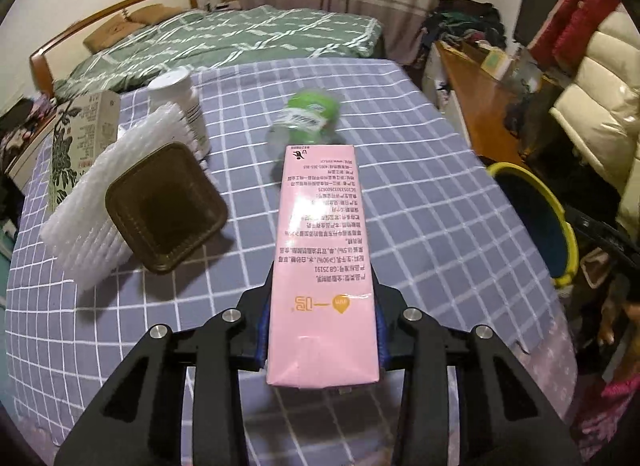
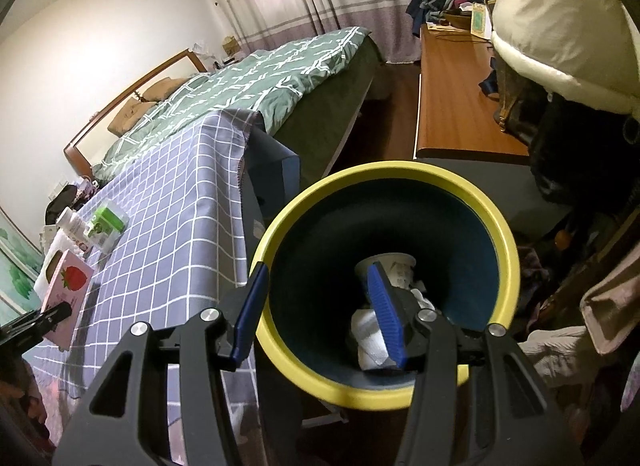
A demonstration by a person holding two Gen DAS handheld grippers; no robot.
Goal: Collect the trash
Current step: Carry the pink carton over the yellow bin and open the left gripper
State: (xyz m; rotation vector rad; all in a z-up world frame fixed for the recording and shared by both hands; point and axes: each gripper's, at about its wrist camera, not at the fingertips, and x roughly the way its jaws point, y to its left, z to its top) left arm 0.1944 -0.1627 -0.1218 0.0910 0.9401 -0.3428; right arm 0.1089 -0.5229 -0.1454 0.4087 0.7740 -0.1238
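Left hand-held gripper (image 1: 322,330) clenched on pink carton (image 1: 324,258); pads press both long sides, carton projecting far-ward over the checked counter (image 1: 420,205). Green bottle (image 1: 306,117) lies just beyond the carton's far end. Right hand-held gripper (image 2: 318,310) released, empty, above yellow-rimmed bin (image 2: 508,262) right of the counter; paper cup (image 2: 394,268) inside.

Left tongs (image 1: 322,330) clamp the pink carton (image 1: 322,250), which points straight ahead. Beyond its far end lies a green bottle (image 1: 308,117); a dark tray (image 1: 166,205) sits ahead-left on the checked surface (image 1: 420,201), a yellow-rimmed bin (image 1: 536,217) off right.
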